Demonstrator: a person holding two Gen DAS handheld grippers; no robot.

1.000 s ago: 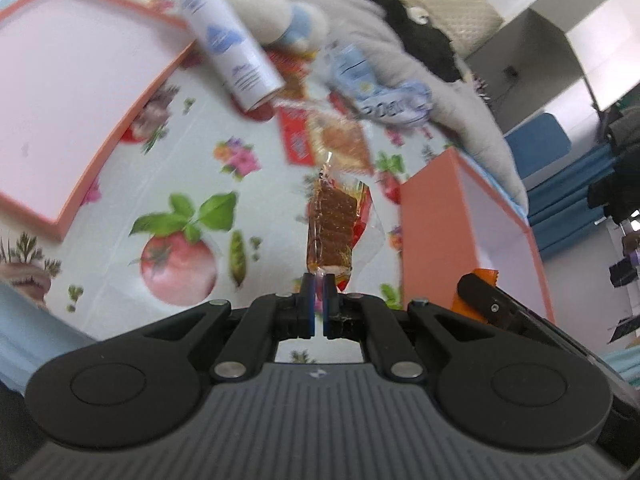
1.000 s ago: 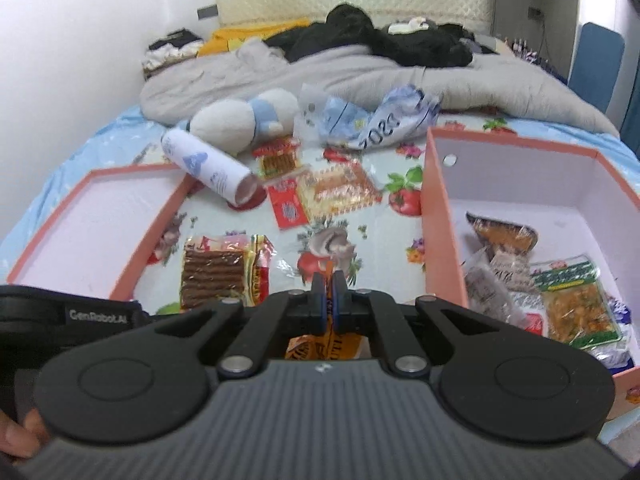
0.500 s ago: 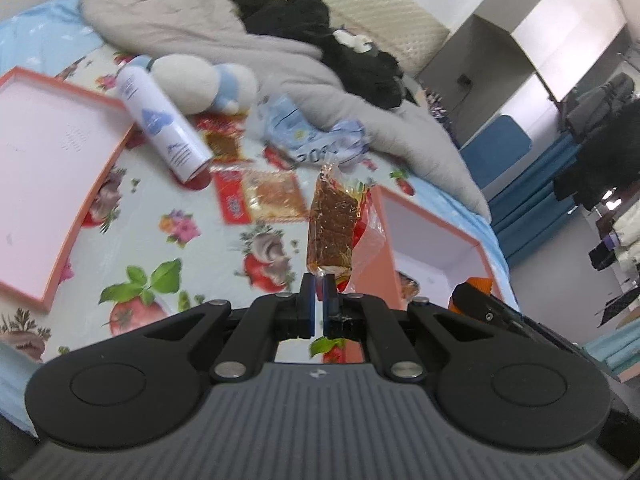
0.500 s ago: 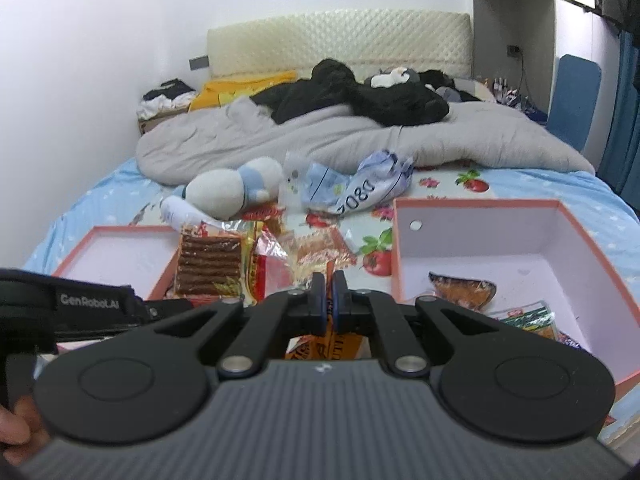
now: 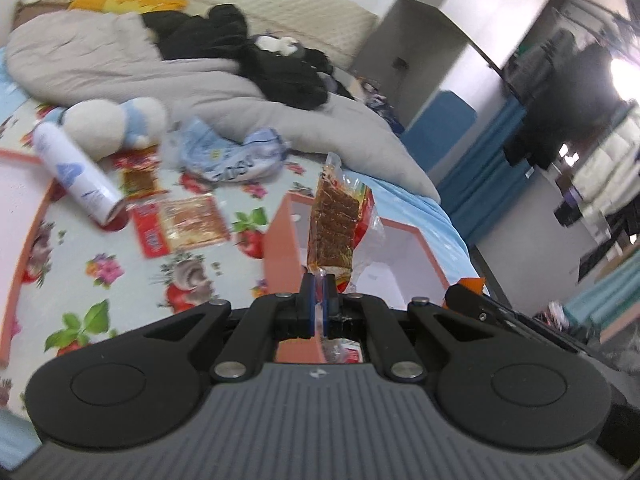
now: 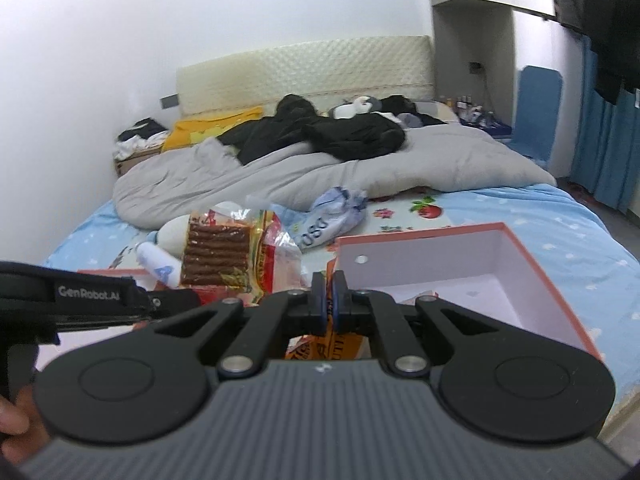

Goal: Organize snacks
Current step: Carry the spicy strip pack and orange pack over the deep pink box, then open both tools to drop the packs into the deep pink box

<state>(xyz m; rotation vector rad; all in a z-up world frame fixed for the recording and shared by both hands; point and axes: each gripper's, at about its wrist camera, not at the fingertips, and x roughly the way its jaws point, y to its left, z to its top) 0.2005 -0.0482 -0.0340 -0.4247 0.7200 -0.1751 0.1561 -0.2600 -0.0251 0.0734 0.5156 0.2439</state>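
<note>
L gripper: jaws pinched on bottom seal of clear pack of brown biscuit sticks; pack stands upright, in the air over near wall of orange box
R gripper: jaws nipped tight on an orange snack packet; packet hangs below the fingers, mostly hidden
Box: open, pale inside; some snacks look to be in already, can't read which
Loose on the sheet: flat red-edged cracker pack, smaller red pack, white spray can, plush toy
Step, my read: carry both packs over the box, then drop
Do it well: clear the rim first; lower pack inside before letting go, seal grip is thin so no swinging; one side at a time so packs don't tangle
</note>
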